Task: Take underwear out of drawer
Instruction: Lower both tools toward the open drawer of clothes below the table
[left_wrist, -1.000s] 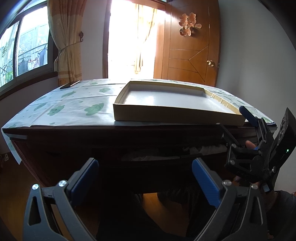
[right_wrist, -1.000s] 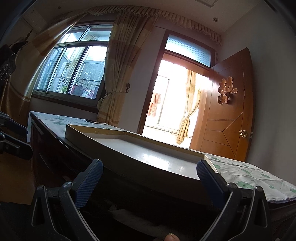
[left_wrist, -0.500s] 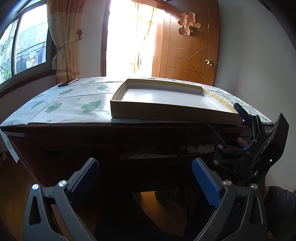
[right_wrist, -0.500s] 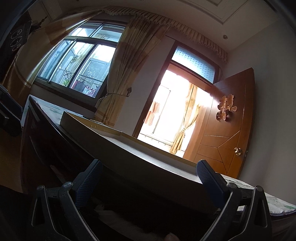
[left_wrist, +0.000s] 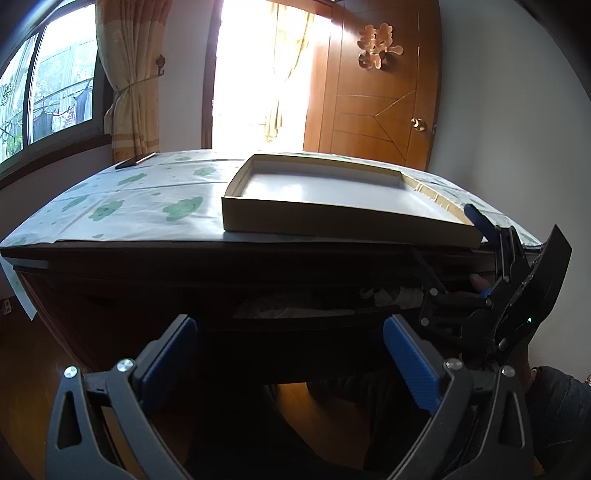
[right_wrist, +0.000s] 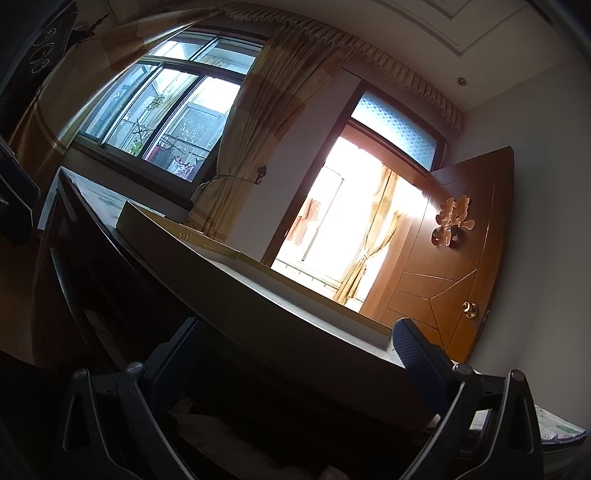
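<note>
Sunlit from the doorway behind it, our dark wooden surface (left_wrist: 110, 254) carries one shallow cardboard tray (left_wrist: 332, 221), and below its front edge one drawer (left_wrist: 314, 317) stands partly open with pale crumpled cloth, likely the underwear (left_wrist: 280, 308), lying inside. We judge that cloth light, soft and limp, best pinched at a raised fold near the drawer's front. We count two grippers: the left gripper (left_wrist: 288, 350) hangs back with jaws released, the right gripper (right_wrist: 291, 358) reaches at the drawer mouth, jaws likewise spread and empty.

One tray (left_wrist: 347, 221) and one phone (left_wrist: 135, 160) lie on the surface (left_wrist: 110, 218); one drawer (left_wrist: 314, 321) holds clothes (left_wrist: 384, 297), too dim to count. Two grippers, four blue fingers (left_wrist: 410, 360).
</note>
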